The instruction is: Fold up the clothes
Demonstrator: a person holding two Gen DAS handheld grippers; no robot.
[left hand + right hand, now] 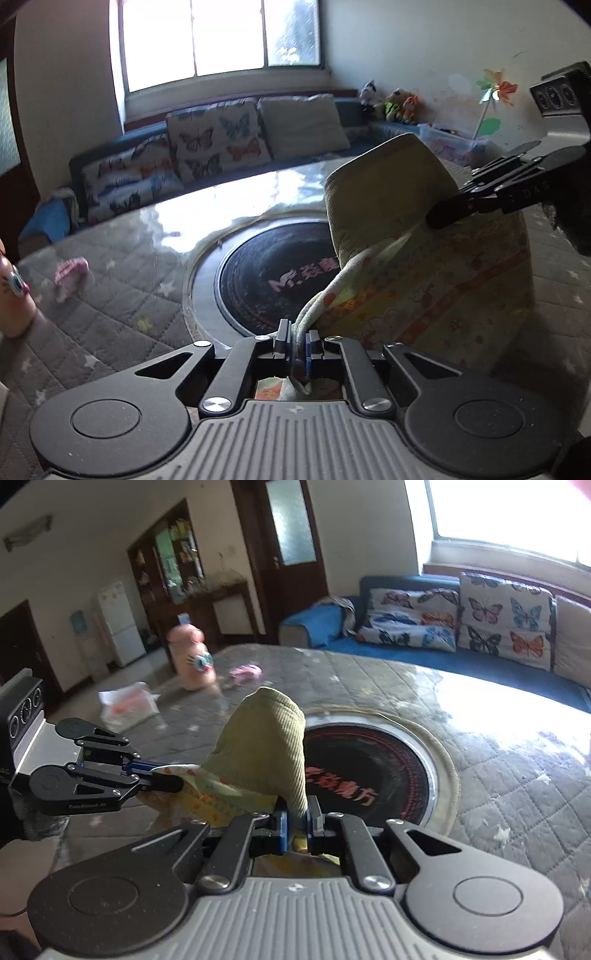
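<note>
Over the middle of the table (110,317), above its round black hotplate (266,284), a small patterned garment (424,288) with a green ribbed band hangs stretched between both tongs. Left gripper (298,345) pinches one edge, right gripper (298,821) pinches the band. Grey quilted cover, glare from the window (221,37). Blue sofa (424,653) with butterfly cushions past the far edge; pink toy (192,657) near the far left corner.

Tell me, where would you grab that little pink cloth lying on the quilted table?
Judging by its look, take the pink cloth at a raised crumple on its near edge, coming down from above. It lies low and bunched on the quilted table, apart from the pink toy, so a side approach would probably just push it.
</note>
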